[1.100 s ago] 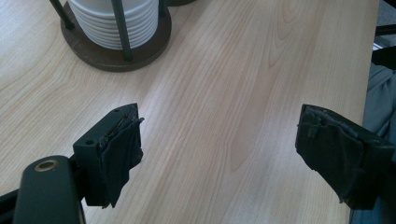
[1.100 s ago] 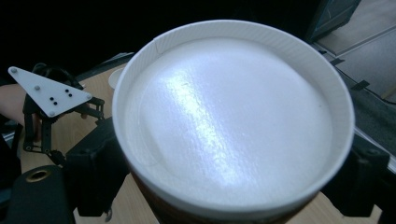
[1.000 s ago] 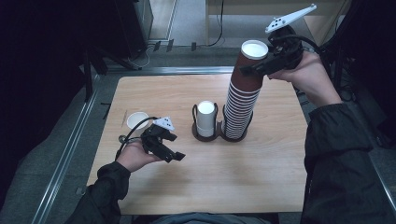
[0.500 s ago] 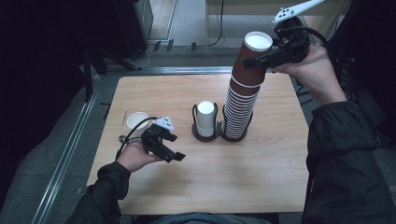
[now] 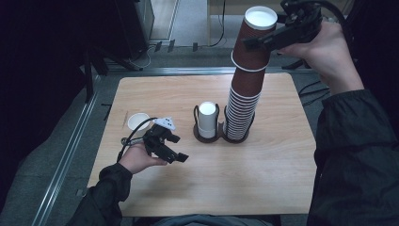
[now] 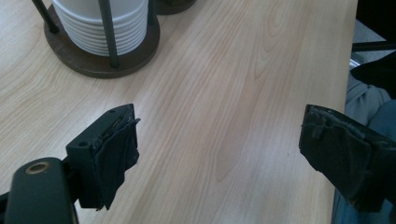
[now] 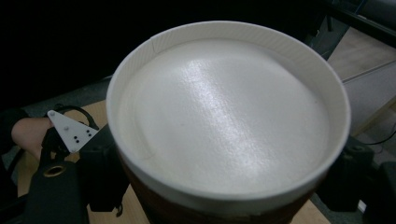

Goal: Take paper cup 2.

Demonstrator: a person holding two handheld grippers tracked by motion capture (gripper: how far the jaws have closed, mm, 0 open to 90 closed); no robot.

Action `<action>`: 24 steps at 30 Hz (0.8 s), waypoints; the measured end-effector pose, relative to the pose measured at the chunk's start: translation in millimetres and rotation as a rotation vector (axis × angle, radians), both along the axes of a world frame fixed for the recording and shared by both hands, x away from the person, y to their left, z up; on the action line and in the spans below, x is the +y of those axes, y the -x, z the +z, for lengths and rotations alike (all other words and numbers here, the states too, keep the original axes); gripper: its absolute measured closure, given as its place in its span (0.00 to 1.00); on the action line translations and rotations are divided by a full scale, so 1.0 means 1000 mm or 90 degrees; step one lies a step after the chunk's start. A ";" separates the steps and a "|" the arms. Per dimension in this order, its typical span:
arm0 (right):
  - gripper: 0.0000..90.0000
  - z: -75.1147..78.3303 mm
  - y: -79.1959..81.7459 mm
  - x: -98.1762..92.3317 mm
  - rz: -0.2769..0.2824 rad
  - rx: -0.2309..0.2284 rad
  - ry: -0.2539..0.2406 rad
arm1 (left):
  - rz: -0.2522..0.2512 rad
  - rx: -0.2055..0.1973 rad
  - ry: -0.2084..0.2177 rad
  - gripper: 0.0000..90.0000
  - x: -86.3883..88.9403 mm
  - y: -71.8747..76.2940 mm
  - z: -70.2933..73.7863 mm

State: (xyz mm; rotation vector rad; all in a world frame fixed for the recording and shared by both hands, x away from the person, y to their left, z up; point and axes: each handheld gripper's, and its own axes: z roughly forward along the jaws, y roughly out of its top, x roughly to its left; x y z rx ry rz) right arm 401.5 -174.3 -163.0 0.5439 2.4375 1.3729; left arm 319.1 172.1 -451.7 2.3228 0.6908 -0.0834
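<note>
At 8 o'clock on the pale wood-grain table (image 5: 282,179), your left gripper (image 5: 176,153) hovers empty, its black padded jaws spread apart and just now opening wider over bare wood; a small white paper cup (image 5: 138,121) stands just behind it at 9 o'clock. At centre, a dark round-based wire holder (image 5: 207,136) keeps a short white stack of nested cups (image 5: 207,117) upright, with the tall ribbed column of brown paper cups (image 5: 240,113) touching it on the right. Your right gripper (image 5: 263,41), high at 1 o'clock, is clamped on the top brown cup (image 5: 254,37), white-lined and smooth inside, lifted partly off the column. Dark floor and a metal rail border the left edge; the table's near half lies open.
</note>
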 end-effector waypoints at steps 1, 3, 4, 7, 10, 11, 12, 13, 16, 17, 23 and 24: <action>0.22 0.006 0.003 0.003 0.003 -0.009 0.006 | -0.002 -0.001 0.000 0.14 0.000 0.000 0.000; 0.22 0.017 0.008 0.008 0.013 -0.022 0.007 | 0.001 -0.008 0.004 0.15 0.001 0.000 0.001; 0.22 0.025 0.012 0.013 0.023 -0.025 0.002 | 0.000 -0.006 0.008 0.15 0.002 0.000 0.002; 0.22 0.029 0.017 0.018 0.042 -0.022 -0.010 | 0.001 -0.015 0.021 0.15 0.004 0.000 0.004; 0.22 0.027 0.025 0.030 0.068 -0.016 0.004 | 0.000 -0.025 0.029 0.16 0.006 0.001 0.006; 0.22 0.025 0.027 0.034 0.073 -0.016 0.009 | 0.001 -0.028 0.031 0.16 0.007 0.001 0.006; 0.22 0.022 0.029 0.037 0.077 -0.015 0.008 | 0.001 -0.027 0.032 0.17 0.007 0.001 0.006; 0.22 0.019 0.031 0.041 0.082 -0.015 0.008 | 0.001 -0.027 0.034 0.17 0.007 0.001 0.006; 0.22 0.010 0.036 0.050 0.100 -0.007 0.004 | 0.000 -0.030 0.036 0.18 0.008 0.001 0.007; 0.22 0.008 0.037 0.053 0.107 -0.006 0.004 | 0.000 -0.030 0.037 0.18 0.008 0.001 0.008; 0.22 -0.012 0.047 0.066 0.137 0.009 0.017 | -0.006 -0.026 0.039 0.18 0.008 0.001 0.008; 0.22 -0.016 0.047 0.066 0.140 0.009 0.018 | -0.004 -0.028 0.037 0.18 0.008 0.001 0.008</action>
